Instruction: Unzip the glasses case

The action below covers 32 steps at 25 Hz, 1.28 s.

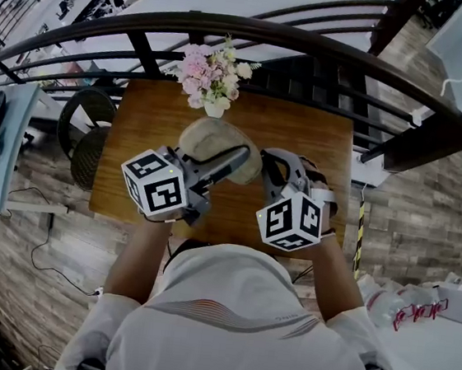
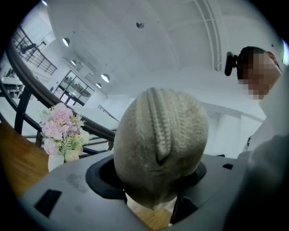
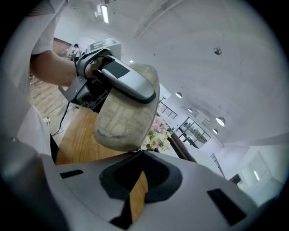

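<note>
Glasses case (image 2: 158, 135) clamped in left claw (image 2: 156, 178); right claw (image 3: 137, 155) closed beside it.

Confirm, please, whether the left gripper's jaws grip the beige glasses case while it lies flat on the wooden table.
Not quite: the left gripper does grip the glasses case, but it is held up clear of the wooden table, as the right gripper view shows.

Glasses case (image 1: 215, 139) sits between the left tool's (image 1: 232, 162) jaws, over the desk (image 1: 142, 132). The right tool (image 1: 269, 159) is just beside it, with flowers (image 1: 213, 77) beyond both.
</note>
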Each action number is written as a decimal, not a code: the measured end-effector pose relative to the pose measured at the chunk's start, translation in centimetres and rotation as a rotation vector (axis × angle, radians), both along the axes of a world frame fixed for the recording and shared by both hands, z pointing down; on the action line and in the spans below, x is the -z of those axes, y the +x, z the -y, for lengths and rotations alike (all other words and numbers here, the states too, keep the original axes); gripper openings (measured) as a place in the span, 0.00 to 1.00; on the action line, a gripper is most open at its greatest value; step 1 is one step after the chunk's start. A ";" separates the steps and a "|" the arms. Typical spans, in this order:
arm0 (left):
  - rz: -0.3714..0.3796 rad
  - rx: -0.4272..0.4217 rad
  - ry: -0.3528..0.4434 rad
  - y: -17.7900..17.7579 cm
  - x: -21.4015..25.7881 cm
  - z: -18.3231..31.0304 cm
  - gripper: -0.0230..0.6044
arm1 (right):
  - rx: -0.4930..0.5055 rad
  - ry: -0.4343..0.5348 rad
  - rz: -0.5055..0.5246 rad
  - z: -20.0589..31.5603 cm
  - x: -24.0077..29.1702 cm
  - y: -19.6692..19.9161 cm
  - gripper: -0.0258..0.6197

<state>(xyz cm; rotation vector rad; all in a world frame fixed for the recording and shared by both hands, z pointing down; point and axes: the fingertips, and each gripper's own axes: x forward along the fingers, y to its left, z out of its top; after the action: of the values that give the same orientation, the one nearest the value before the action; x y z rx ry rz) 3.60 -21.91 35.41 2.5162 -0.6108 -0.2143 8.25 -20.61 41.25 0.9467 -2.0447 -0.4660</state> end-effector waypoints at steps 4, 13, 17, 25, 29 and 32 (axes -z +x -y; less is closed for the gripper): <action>0.074 -0.103 -0.013 0.7 -0.9 -0.8 0.49 | 0.077 0.052 -0.074 -0.6 -0.1 -0.2 0.11; 0.291 -0.299 -0.026 1.8 -3.4 -3.3 0.49 | 0.201 0.113 -0.158 -1.7 -0.1 -1.5 0.12; 0.428 -0.363 0.004 2.2 -5.0 -4.3 0.49 | 0.233 0.139 -0.182 -1.6 0.1 -1.9 0.12; 0.699 -0.461 0.001 2.9 -10.6 -6.4 0.49 | 0.268 0.226 -0.245 -1.4 1.8 -2.5 0.12; 0.791 -0.487 -0.001 3.0 -11.8 -6.8 0.49 | 0.308 0.258 -0.320 -1.9 1.8 -2.6 0.12; 0.915 -0.519 0.009 2.6 -13.5 -7.2 0.49 | 0.364 0.266 -0.383 -2.6 1.2 -2.9 0.12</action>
<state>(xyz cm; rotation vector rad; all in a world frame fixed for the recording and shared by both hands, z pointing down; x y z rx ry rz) 6.19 -14.69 48.93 2.5842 -0.2341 1.1621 5.33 -18.02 40.09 0.5718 -1.8258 -1.0510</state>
